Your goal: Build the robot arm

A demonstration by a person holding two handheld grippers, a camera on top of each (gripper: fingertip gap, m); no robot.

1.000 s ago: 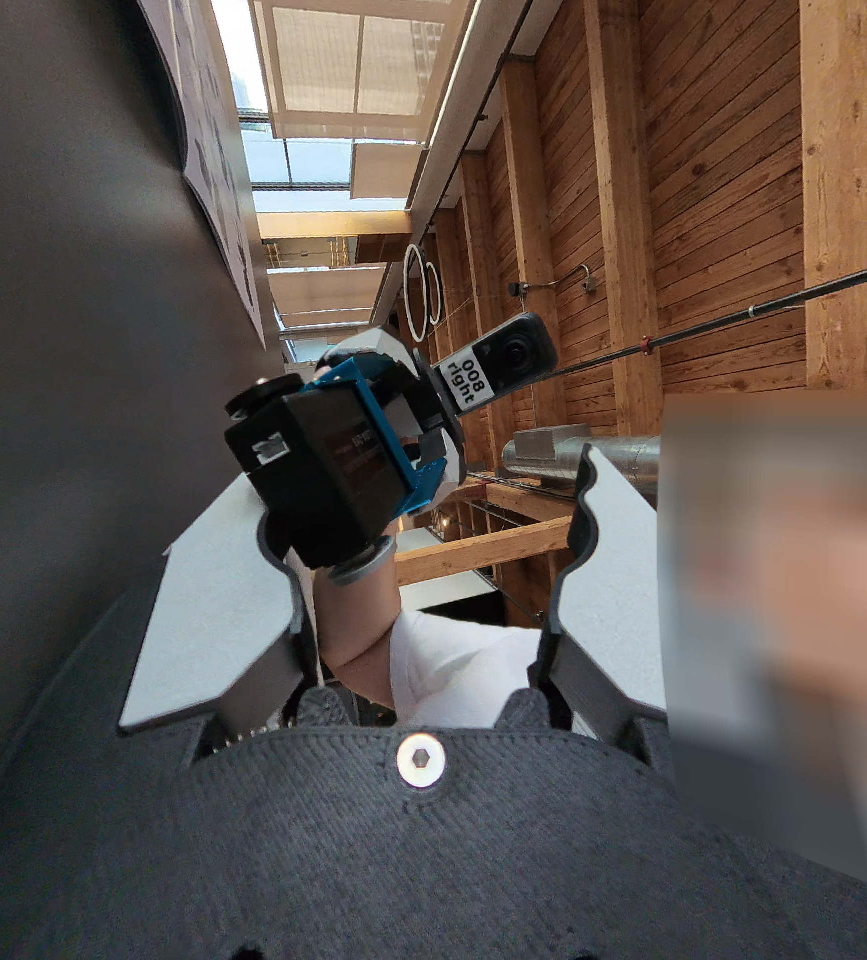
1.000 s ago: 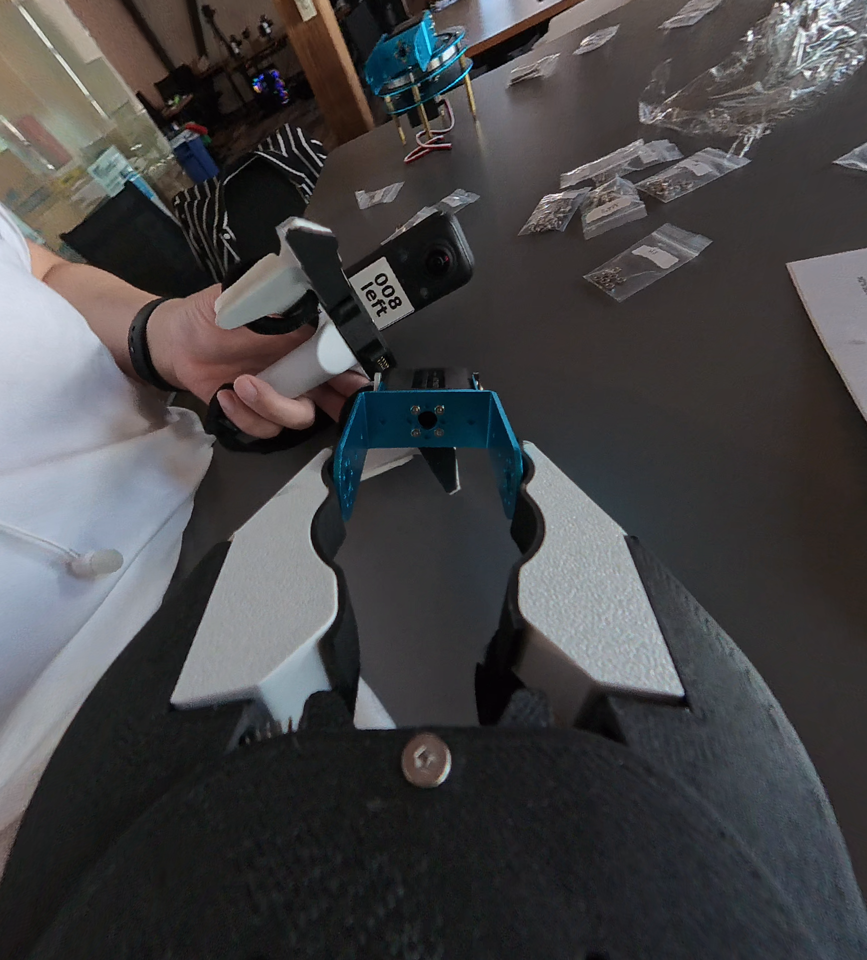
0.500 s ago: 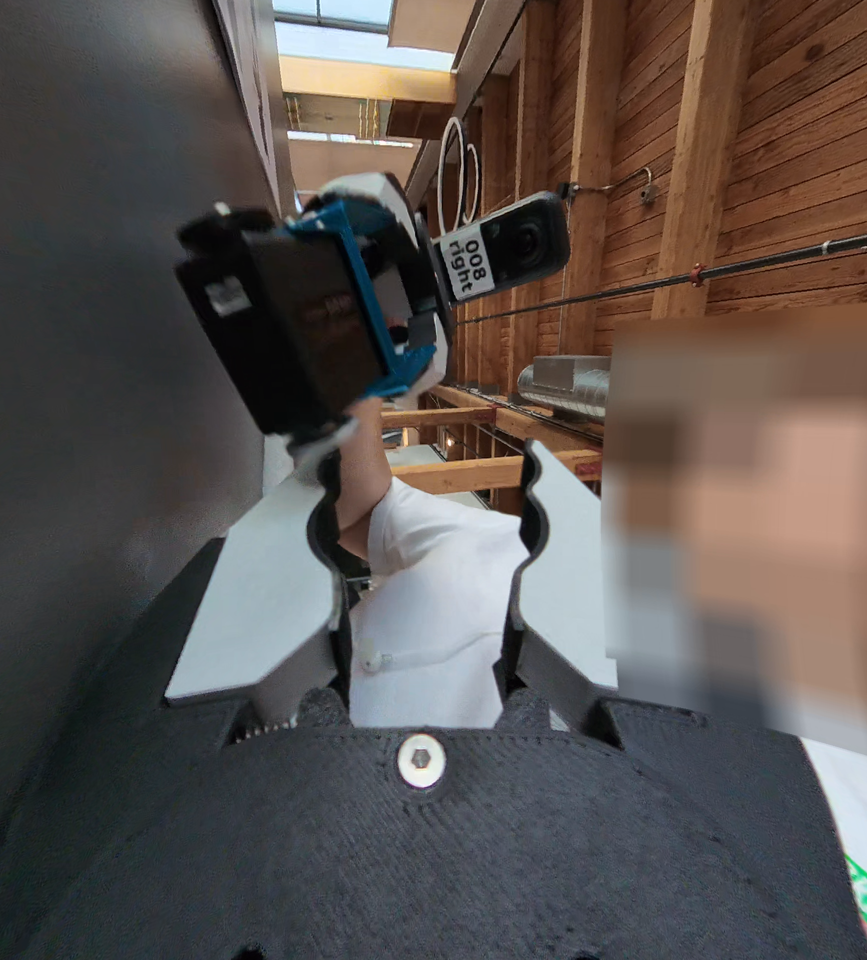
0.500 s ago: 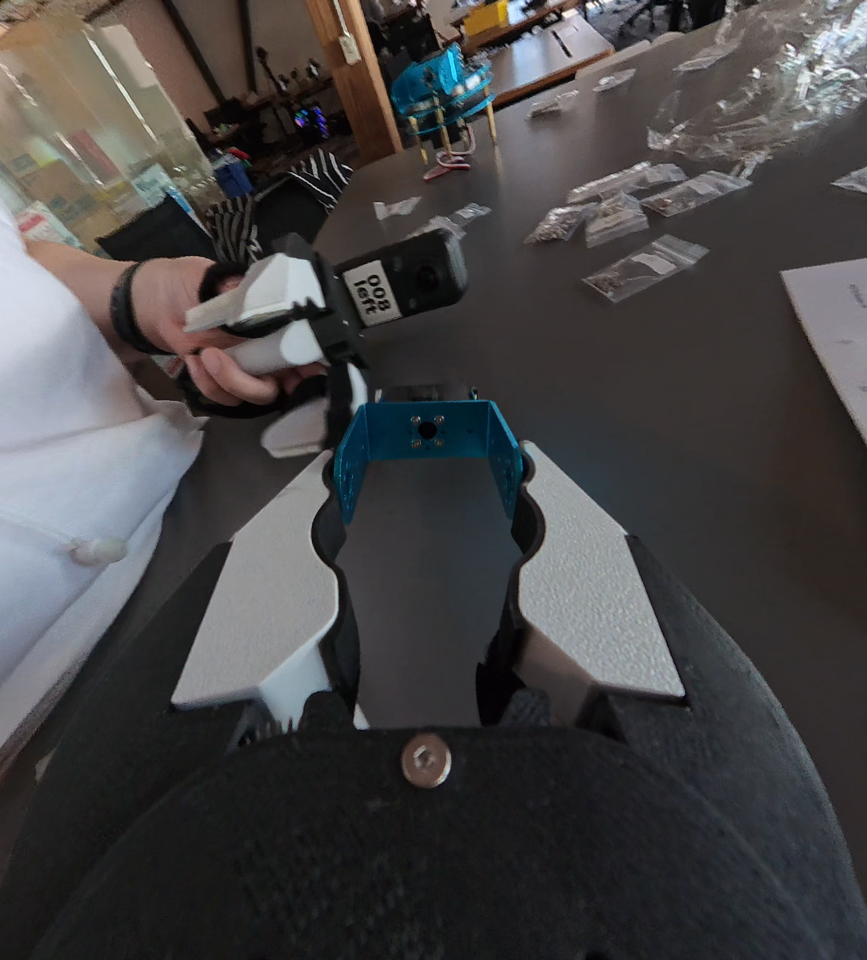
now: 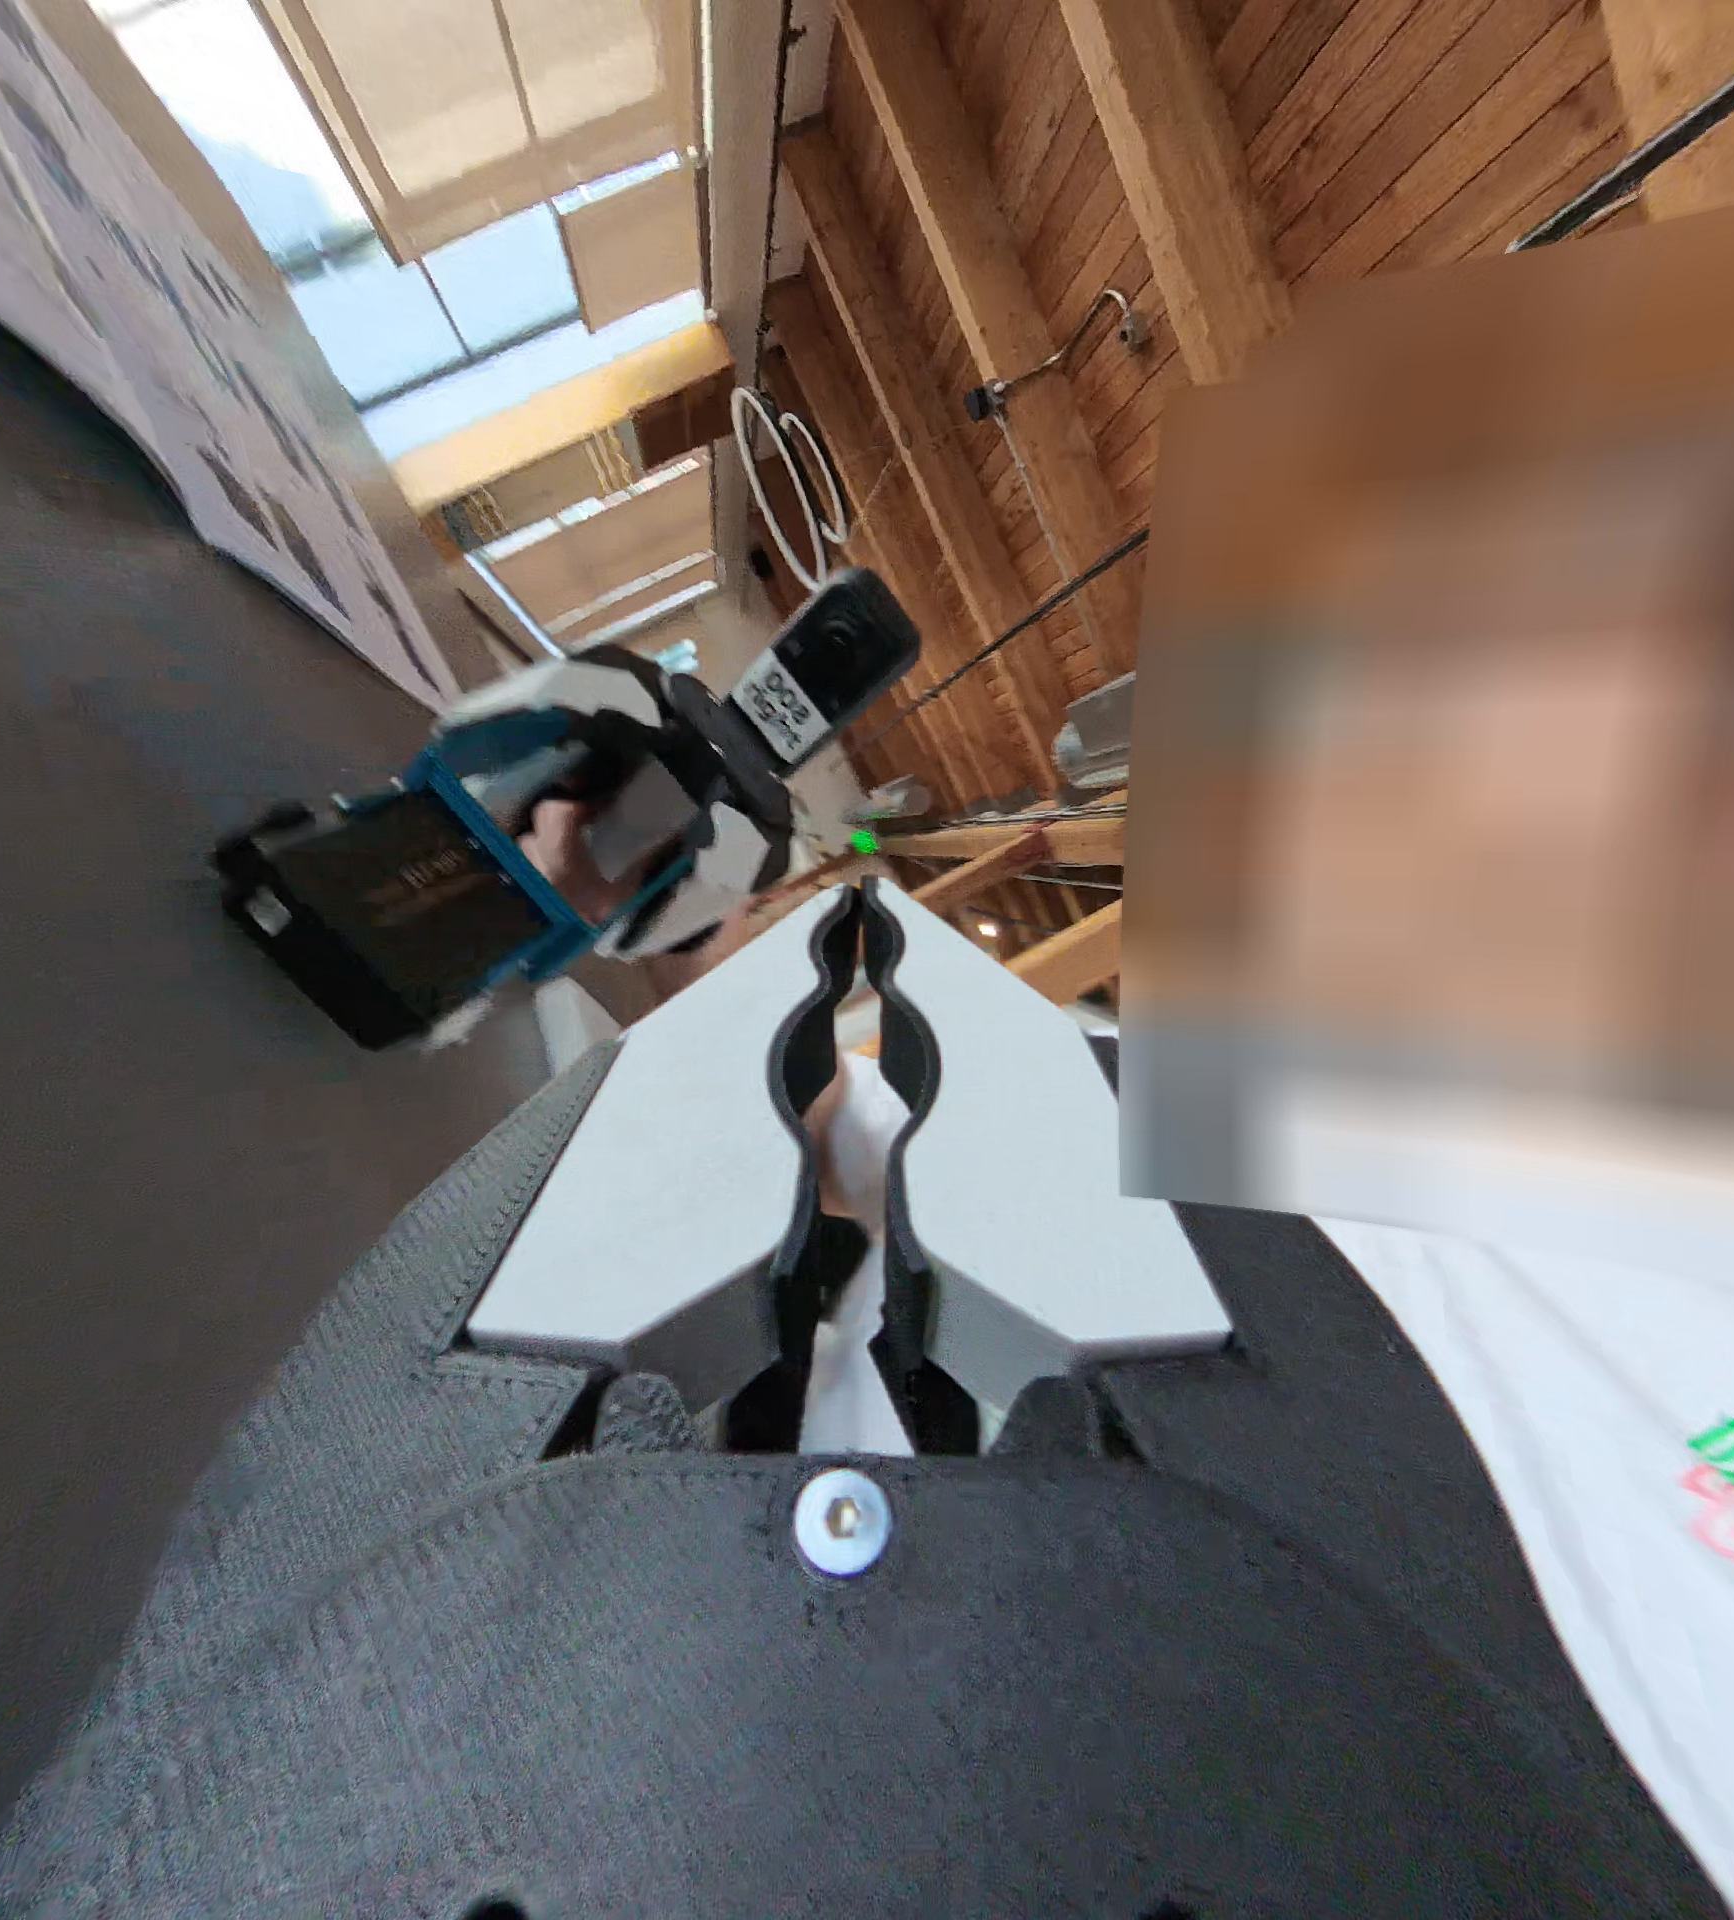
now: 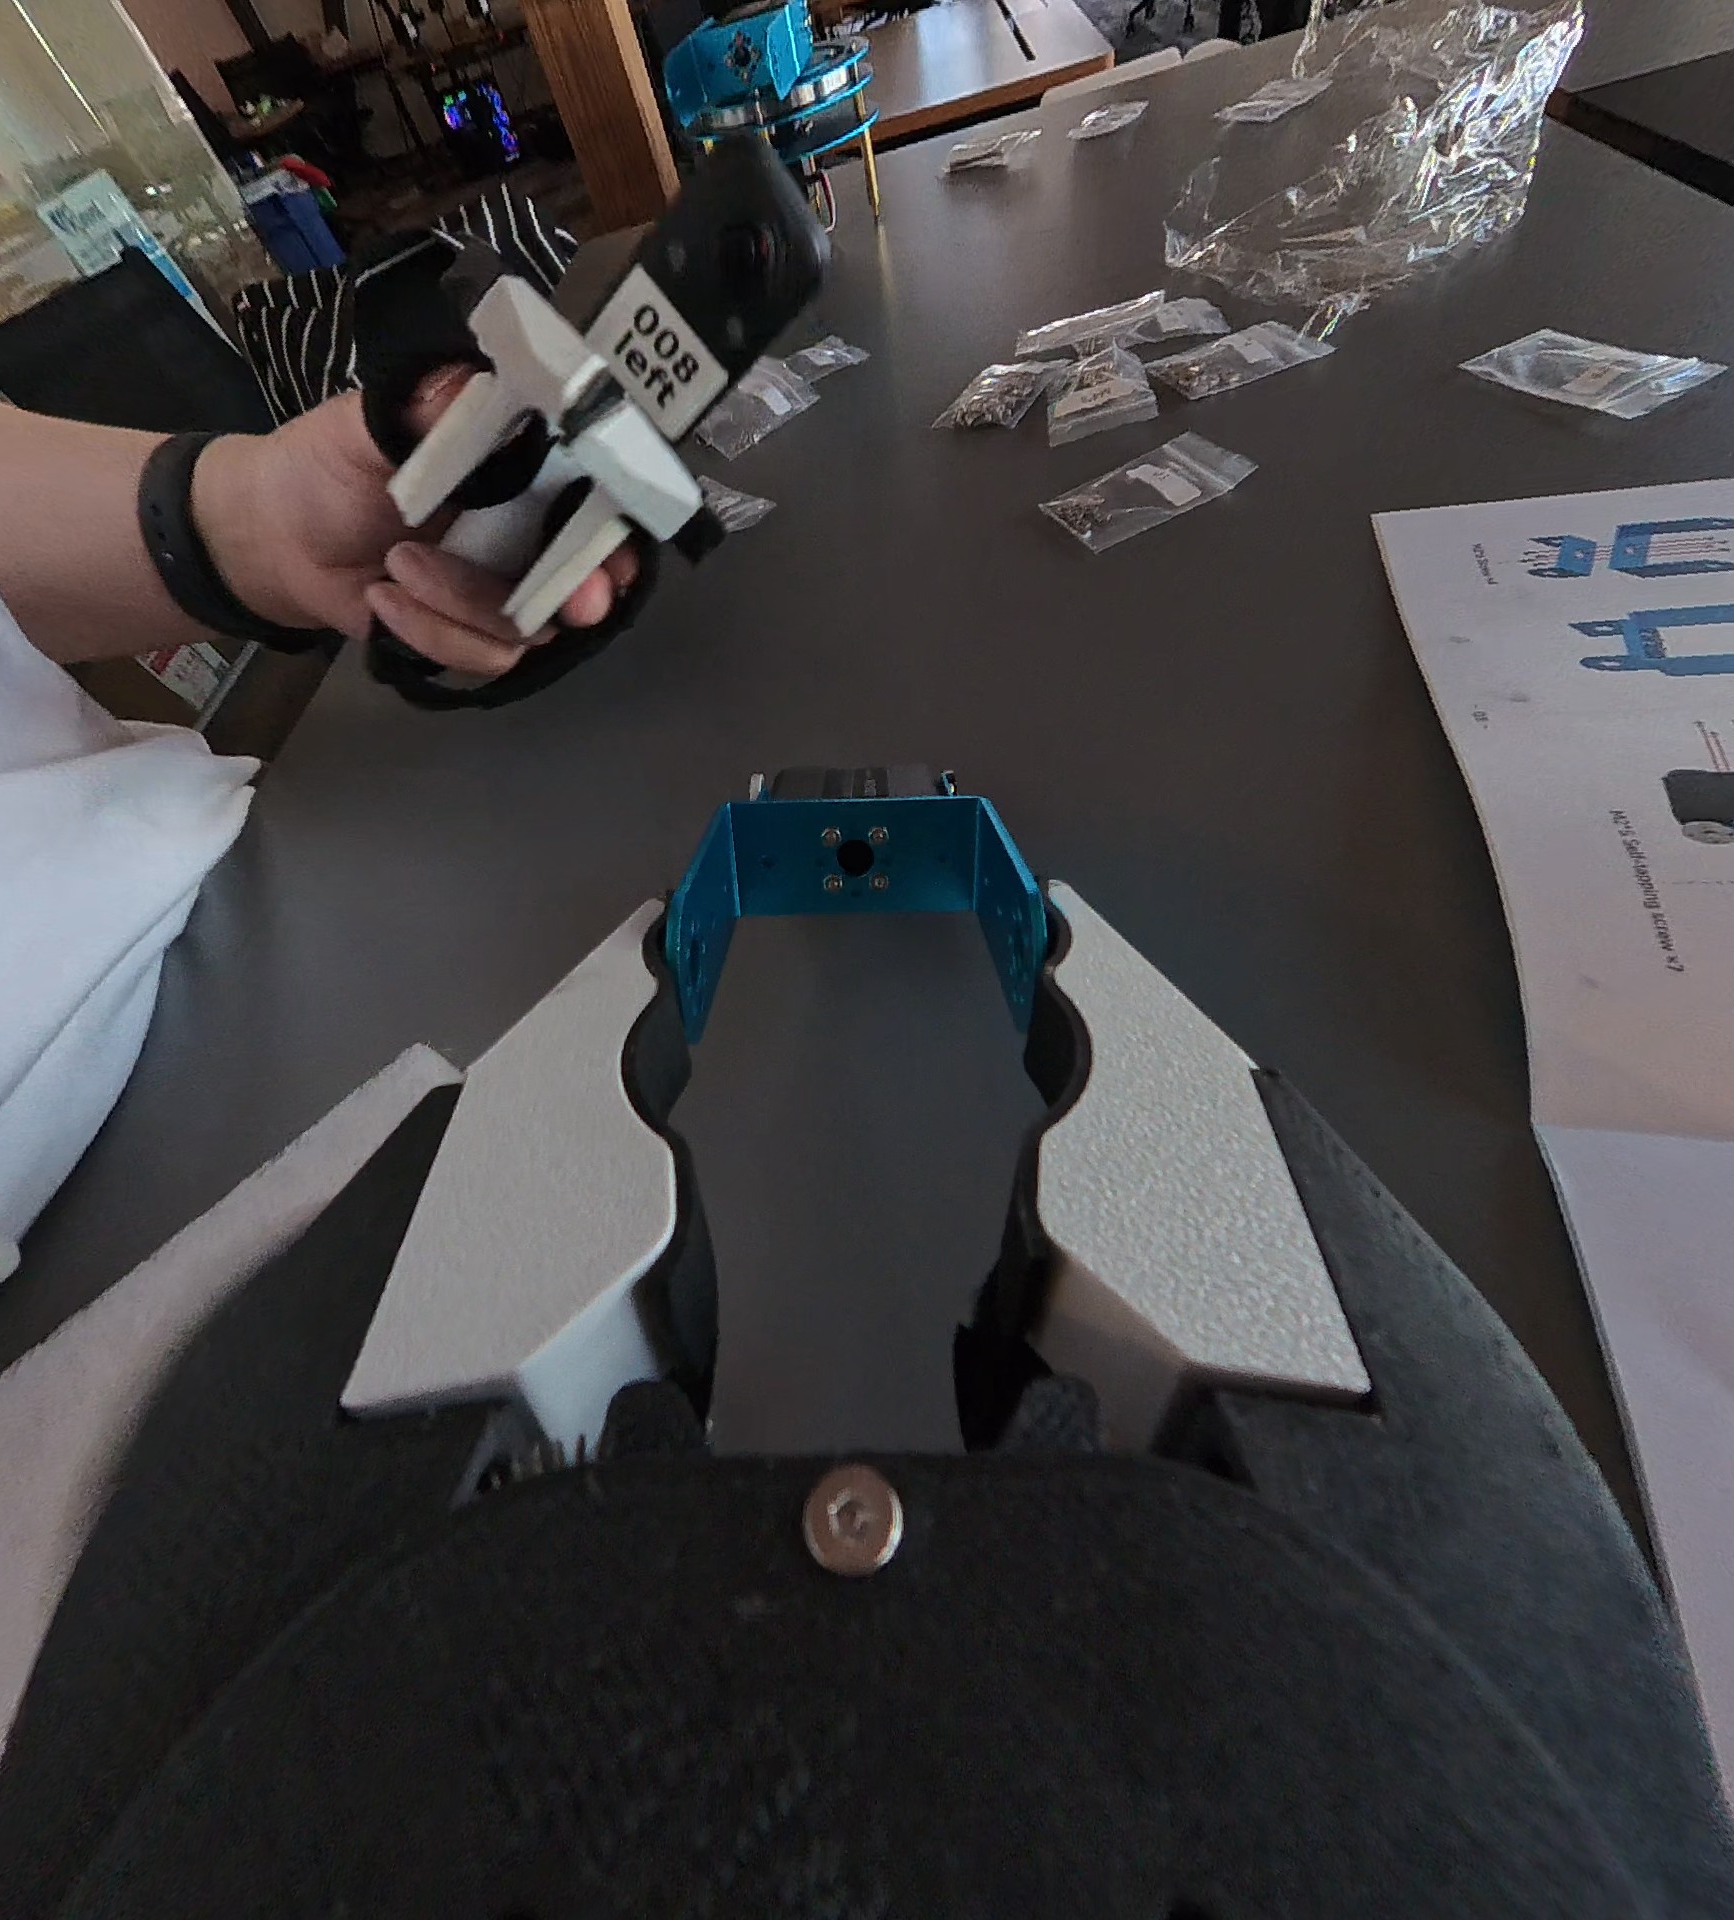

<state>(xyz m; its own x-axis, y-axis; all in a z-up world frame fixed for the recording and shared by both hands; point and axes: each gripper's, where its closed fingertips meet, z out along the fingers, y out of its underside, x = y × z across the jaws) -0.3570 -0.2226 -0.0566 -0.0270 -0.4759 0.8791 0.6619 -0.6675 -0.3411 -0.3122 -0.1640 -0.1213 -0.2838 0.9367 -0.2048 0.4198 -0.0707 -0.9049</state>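
Note:
My right gripper (image 6: 855,914) is shut on a blue metal U-bracket (image 6: 847,860), one finger on each side wall. A black servo block (image 6: 855,779) sits on the bracket's far face, low over the dark table (image 6: 1102,675); I cannot tell if it touches. My left gripper (image 5: 861,896) is shut and empty, raised and pointing toward the person in a white shirt. It shows in the right wrist view (image 6: 530,520), held in a hand up and left of the bracket. The left wrist view shows the right gripper (image 5: 655,810) with the bracket (image 5: 489,831) and servo (image 5: 364,914).
A printed instruction sheet (image 6: 1621,779) lies on the right of the table. Several small clear bags of hardware (image 6: 1143,488) and crumpled clear wrap (image 6: 1362,177) lie farther back. A blue round assembly on brass legs (image 6: 769,83) stands at the far edge.
My left gripper has shut from wide open and swung up and away from the servo. My right gripper keeps its hold on the bracket, now lower over the table.

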